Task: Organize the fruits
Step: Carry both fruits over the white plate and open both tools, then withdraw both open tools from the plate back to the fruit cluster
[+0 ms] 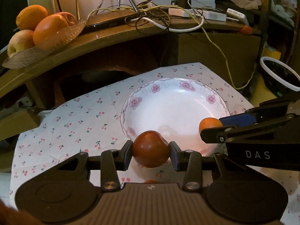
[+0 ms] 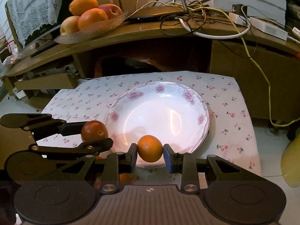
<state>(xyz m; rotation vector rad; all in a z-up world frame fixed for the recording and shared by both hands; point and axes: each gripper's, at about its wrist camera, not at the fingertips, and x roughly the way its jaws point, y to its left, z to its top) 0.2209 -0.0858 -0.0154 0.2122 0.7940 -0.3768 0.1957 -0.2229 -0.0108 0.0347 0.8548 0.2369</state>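
While both grippers hover low over a cherry-print cloth (image 1: pixel 78 123), a curved wooden desk (image 1: pixel 112 43) spans the room behind it, the largest thing in sight. Up on that desk, left of a tangle of cables (image 1: pixel 159 16), a clear glass dish (image 1: pixel 61 35) holds a pile of oranges and apples (image 2: pixel 88 15). On the cloth below the desk sits a white deep plate (image 1: pixel 174 110) with pink flowers around its rim; the plate holds no fruit. At the plate's near left edge, the left gripper (image 1: pixel 151 152) is clamped on a dark red apple (image 1: pixel 151 151), blue-padded fingers (image 1: pixel 175 157) pressing its two sides, the fruit held clear of the cloth just short of the rim. Beside it, over the plate's near right edge, the right gripper (image 2: pixel 150 149) pinches a small orange (image 2: pixel 150 148) between its own fingers (image 2: pixel 168 159), the fruit lifted above the plate's inner slope. From the left wrist view, that orange (image 1: pixel 210 124) shows just right of the apple, the two near but not touching. From the right wrist view, the apple (image 2: pixel 94 130) hangs just outside the plate's left rim. Another bit of orange fruit peeks from under each gripper, mostly hidden.
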